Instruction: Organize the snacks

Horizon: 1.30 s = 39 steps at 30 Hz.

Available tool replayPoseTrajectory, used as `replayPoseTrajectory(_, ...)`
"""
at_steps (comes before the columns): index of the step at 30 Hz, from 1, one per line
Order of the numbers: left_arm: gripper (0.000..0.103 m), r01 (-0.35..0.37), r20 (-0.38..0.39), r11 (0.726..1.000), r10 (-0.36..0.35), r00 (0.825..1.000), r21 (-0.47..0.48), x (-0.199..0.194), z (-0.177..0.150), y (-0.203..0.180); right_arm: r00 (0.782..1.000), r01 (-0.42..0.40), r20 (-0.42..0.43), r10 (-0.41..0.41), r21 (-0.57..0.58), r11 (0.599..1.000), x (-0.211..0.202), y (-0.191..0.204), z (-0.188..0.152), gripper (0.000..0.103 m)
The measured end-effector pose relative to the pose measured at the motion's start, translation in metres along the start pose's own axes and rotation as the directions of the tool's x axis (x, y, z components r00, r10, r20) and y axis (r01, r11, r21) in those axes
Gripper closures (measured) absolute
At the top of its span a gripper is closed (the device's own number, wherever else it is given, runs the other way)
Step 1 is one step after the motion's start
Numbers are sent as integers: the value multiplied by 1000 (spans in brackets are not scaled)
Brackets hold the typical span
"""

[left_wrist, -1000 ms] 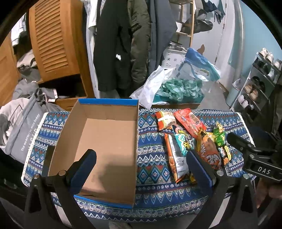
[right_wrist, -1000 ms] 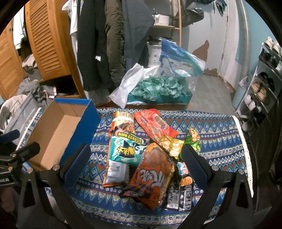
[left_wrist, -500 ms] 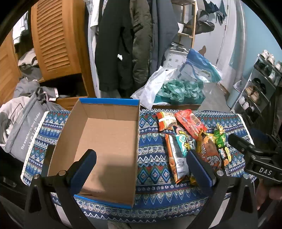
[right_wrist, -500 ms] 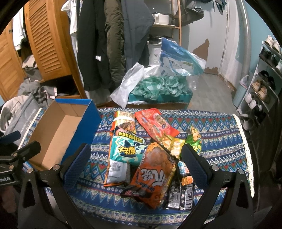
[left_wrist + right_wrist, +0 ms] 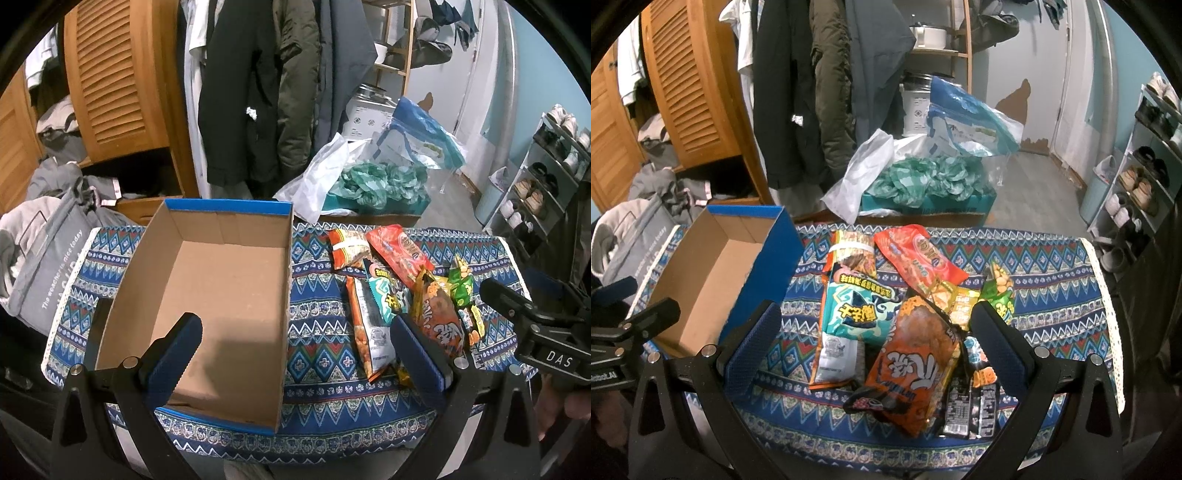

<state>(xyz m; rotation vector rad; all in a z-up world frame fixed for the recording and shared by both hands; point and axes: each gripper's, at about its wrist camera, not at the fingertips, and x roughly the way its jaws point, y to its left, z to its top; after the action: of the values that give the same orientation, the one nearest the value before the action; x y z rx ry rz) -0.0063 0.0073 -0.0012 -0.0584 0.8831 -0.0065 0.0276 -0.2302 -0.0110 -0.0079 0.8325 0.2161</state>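
An empty cardboard box point(image 5: 221, 295) with blue outer walls stands on the left of a table with a blue patterned cloth point(image 5: 321, 354); it also shows in the right wrist view point(image 5: 713, 273). Several snack packets lie in a heap to its right: an orange packet point(image 5: 919, 365), a teal packet point(image 5: 849, 314), a red packet point(image 5: 919, 262), a green one point(image 5: 999, 291). My left gripper point(image 5: 295, 354) is open and empty above the box's near right wall. My right gripper point(image 5: 875, 347) is open and empty above the heap.
Behind the table are hanging coats point(image 5: 258, 92), a wooden louvred cabinet point(image 5: 118, 81) and a box with plastic bags point(image 5: 923, 177). A grey bag point(image 5: 48, 258) lies at the left. A shoe rack point(image 5: 1145, 177) stands at the right.
Both views have shifted very slightly; the grippers stay open and the box and packets have not moved.
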Motion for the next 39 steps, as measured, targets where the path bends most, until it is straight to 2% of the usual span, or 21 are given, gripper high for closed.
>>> replayPoseTrajectory(25,0,12,-26,1000,-11,1000,10,5,-1,-2,1000,0,-10,0,6,1000,1,-2,-5,2)
replayPoseTrajectory(34,0,-2,-65,999,4,998,38,26,-2,-11,998,25,-54,-24,10,1000,9,-16,-8,2)
replayPoseTrajectory(39,0,39,-111,999,-38,993,9,42,-3,-20,995,49,-89,-47,25,998,18,-27,-9,2)
